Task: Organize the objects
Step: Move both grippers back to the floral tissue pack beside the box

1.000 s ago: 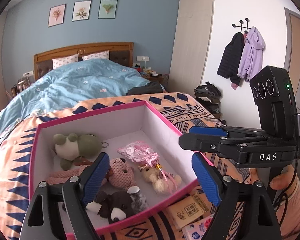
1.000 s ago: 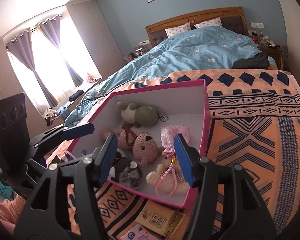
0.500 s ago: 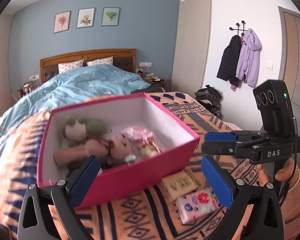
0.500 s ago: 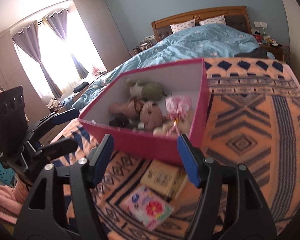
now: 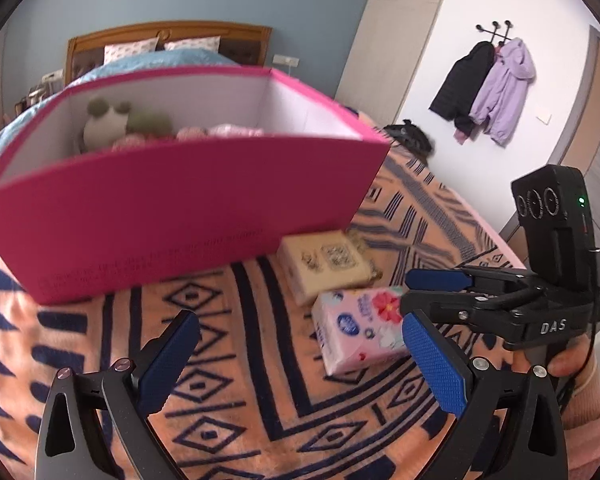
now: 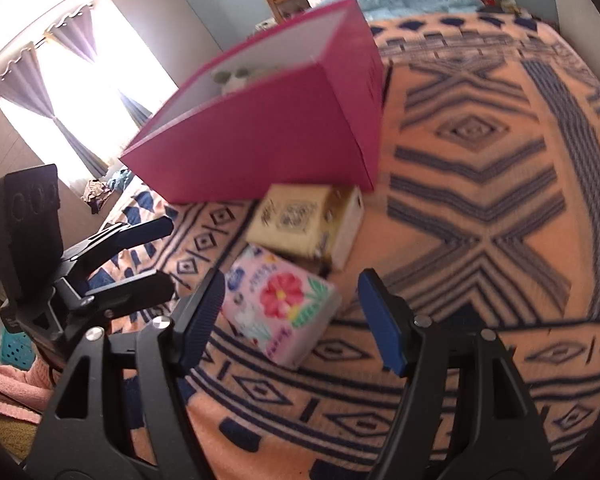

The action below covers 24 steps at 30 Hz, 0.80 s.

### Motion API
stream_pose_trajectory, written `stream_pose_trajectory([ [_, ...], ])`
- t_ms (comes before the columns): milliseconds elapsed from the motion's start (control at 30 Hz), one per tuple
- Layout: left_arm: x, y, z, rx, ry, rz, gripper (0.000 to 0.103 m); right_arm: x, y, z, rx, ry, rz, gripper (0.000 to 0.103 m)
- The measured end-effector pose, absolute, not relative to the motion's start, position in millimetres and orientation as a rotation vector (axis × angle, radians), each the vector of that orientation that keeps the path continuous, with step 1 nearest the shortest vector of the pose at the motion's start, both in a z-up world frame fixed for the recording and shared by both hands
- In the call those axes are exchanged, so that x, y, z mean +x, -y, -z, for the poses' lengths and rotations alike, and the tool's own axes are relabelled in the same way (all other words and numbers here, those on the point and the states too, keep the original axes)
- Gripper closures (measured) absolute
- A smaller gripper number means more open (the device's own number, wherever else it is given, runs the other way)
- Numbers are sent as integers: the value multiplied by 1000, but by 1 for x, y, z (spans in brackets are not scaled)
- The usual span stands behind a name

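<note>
1. Under everything we see an orange patterned blanket spread on the bed.
2. We find the pink tissue pack lying on it, touching a tan packet beside the pink box of plush toys.
3. We hold the right gripper spread wide around the pack, gripping nothing.
4. Our left gripper hangs open, empty, nearby.

you see the orange navy-patterned blanket bed carrying a pink cardboard box, a tan paper packet and a pink floral tissue pack.

Pink floral tissue pack flat on blanket — touching tan box — pink bin behind.
</note>
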<state>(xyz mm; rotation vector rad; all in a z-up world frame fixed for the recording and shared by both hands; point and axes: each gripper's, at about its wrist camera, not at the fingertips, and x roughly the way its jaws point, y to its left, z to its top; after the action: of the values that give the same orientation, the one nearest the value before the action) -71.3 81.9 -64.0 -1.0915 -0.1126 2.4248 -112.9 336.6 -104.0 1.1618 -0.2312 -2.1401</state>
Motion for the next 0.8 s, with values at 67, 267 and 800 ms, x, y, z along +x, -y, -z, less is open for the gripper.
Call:
stream_pose_trajectory([
  [67,-71,-82,70,-1117,122,-2415,1,-112,-340,110,1180,257,2132,33],
  [267,-69,-91,73,-1128,91,-2378,15,-110,-345,118,1202,314,2113,33],
  [800,-70,-108,86,-1224,170,-2191,60,-109,-339,123,1218,343,2071,55],
])
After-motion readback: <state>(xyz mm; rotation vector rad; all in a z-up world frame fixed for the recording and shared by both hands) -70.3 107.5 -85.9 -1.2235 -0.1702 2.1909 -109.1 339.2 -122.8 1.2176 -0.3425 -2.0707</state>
